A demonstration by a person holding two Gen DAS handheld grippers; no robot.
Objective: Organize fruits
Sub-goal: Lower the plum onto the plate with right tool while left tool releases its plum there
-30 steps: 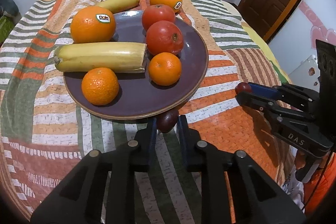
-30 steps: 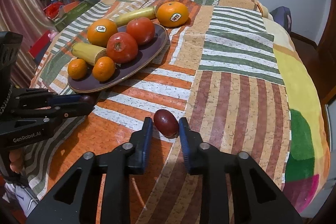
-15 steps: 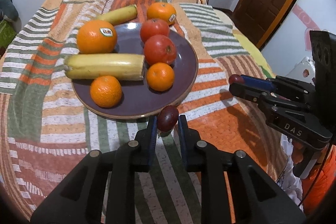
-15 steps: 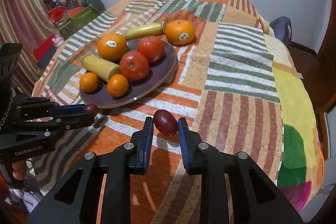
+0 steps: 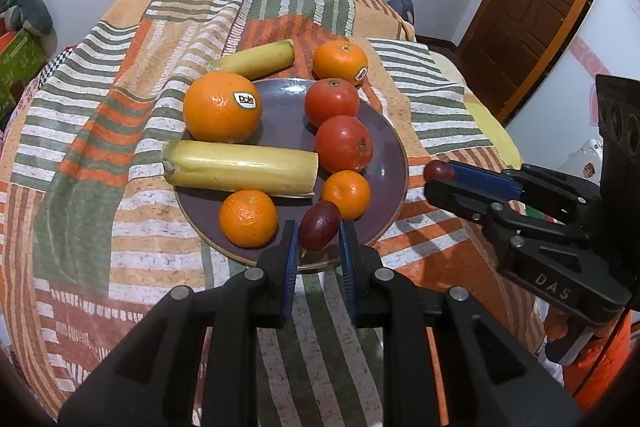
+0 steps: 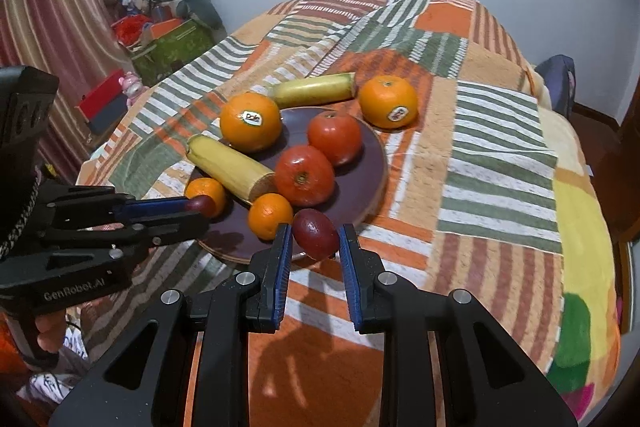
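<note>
A dark purple plate (image 5: 384, 155) (image 6: 372, 179) on the striped bedspread carries a large orange, a banana piece, two tomatoes and two small mandarins. My left gripper (image 5: 318, 231) is shut on a dark red grape (image 5: 319, 226), raised over the plate's near rim. My right gripper (image 6: 314, 233) is shut on a second dark red grape (image 6: 315, 233), held just above the plate's right front edge. Each gripper also shows from the side in the other view, the right gripper (image 5: 438, 173) and the left gripper (image 6: 202, 205), each with its grape at the tips.
Off the plate, behind it, lie another banana piece (image 5: 252, 59) and a stickered orange (image 5: 340, 62). The bedspread (image 6: 496, 155) stretches out to the right of the plate. A wooden door (image 5: 536, 3) stands at the right; boxes and clutter (image 6: 168, 39) sit left of the bed.
Both grippers have lifted with their grapes and drawn in over the plate's near edge. The jaws stayed shut on the grapes throughout.
</note>
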